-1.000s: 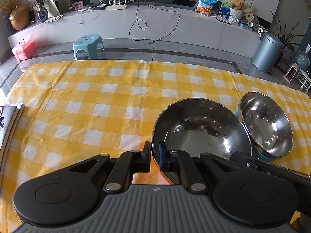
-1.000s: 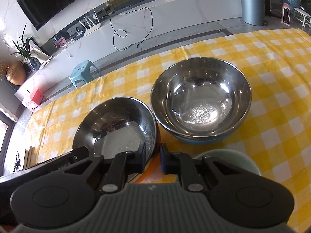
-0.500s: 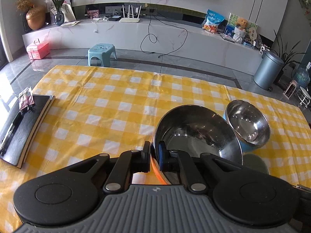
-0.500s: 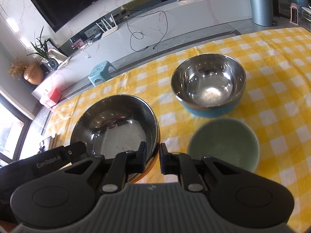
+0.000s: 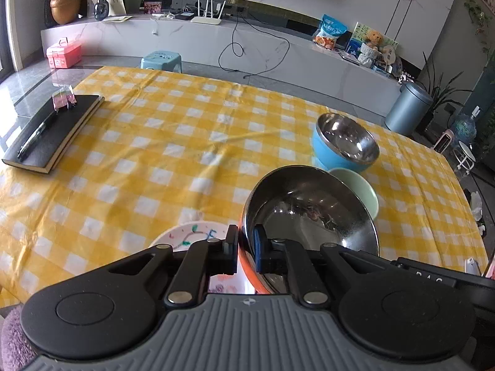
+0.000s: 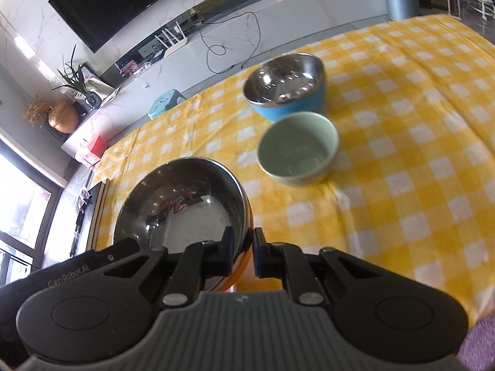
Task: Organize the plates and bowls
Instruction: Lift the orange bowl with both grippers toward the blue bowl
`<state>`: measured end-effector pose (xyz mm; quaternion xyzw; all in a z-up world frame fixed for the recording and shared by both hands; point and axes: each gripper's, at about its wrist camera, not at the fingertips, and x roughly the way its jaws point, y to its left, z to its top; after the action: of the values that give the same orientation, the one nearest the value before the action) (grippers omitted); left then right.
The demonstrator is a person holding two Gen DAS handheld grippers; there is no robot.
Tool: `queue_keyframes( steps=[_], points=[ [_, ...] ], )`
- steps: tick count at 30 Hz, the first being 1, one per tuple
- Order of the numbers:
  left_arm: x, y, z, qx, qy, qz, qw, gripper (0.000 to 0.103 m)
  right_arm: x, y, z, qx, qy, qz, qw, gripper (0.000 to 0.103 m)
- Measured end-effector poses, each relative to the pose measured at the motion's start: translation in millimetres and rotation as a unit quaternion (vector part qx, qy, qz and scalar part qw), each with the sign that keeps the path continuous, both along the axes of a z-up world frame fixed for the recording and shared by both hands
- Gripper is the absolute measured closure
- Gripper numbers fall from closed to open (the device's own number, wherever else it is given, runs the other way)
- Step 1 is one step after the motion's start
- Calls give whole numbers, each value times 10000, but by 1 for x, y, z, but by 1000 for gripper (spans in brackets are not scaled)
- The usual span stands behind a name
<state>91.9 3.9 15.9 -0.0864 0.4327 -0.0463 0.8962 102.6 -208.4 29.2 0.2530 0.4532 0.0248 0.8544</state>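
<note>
We are gripping one orange-sided steel bowl point(image 5: 309, 216) with both tools at once. Our left gripper point(image 5: 246, 249) is pinching the bowl's near-left rim, one finger outside against the orange wall and the other inside on the steel. Our right gripper point(image 6: 241, 252) is clamping the opposite edge of the same bowl point(image 6: 182, 204), its left finger lying inside the steel and its right finger outside. The bowl is hanging tilted between the two tools, above the yellow-checked tablecloth point(image 5: 173, 142), with its open side turned toward the cameras.

Beyond it, a pale green bowl point(image 6: 298, 148) is sitting upright on the cloth, and in the left view it point(image 5: 362, 188) is showing partly behind the raised bowl's rim. Just past the green one, a blue steel-lined bowl point(image 6: 286, 88) is standing on the cloth, close beside it; whether the two are touching we cannot tell. The left view is showing that blue bowl point(image 5: 343, 145) further out on the table.

Under our left fingers, a white plate with coloured drawings point(image 5: 188, 235) is lying near the table's front edge. At the far left, a black notebook point(image 5: 55, 131) with a pen point(image 5: 34, 139) on its cover is resting on the cloth.
</note>
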Motion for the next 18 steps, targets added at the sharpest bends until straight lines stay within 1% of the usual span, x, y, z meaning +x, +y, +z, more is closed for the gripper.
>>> queue_keyframes(
  steps=[6, 12, 18],
  points=[
    [-23, -12, -14, -125, 189, -140, 9996, 92, -32, -17, -6, -91, 95, -162, 9998, 94],
    [-30, -20, -37, -460, 419, -163, 9979, 91, -52, -33, -23, -195, 265, -372, 9988, 95],
    [-34, -28, -52, -499, 372, -241, 9978, 91, -56, -43, -37, -249, 324, -578, 9975, 96]
  ],
)
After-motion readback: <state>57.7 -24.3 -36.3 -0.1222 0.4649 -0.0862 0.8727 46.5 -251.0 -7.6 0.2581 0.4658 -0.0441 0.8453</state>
